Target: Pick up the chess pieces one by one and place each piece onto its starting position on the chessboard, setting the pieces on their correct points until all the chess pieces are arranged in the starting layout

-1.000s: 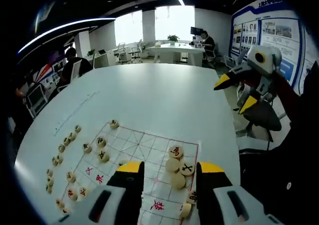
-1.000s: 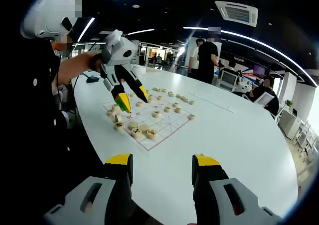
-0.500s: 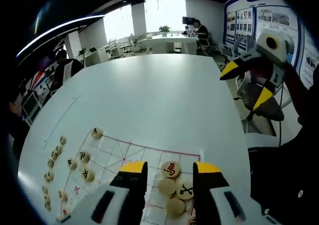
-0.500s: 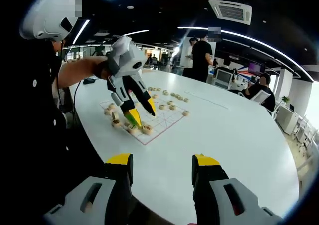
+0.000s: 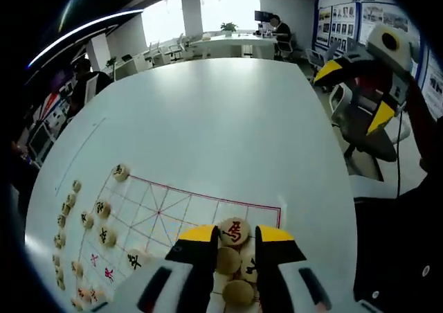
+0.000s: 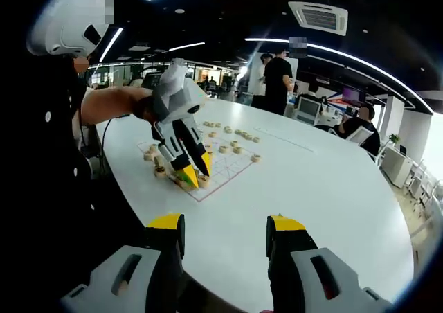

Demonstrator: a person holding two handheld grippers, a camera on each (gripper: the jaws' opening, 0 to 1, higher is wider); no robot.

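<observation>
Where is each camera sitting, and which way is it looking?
Left gripper view: rides on the left gripper, low over the chessboard, looking along its jaws at a red-marked chess piece; the right gripper hangs off the table's edge.
Right gripper view: rides on the right gripper, looking across the white table at the left gripper and the person's forearm.
Shared: chessboard, table.

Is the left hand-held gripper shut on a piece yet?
Cannot tell: left hand-held gripper brackets the red-marked piece, but contact isn't visible.

Left claw (image 5: 230,238) down around red-marked piece (image 5: 236,230)
</observation>
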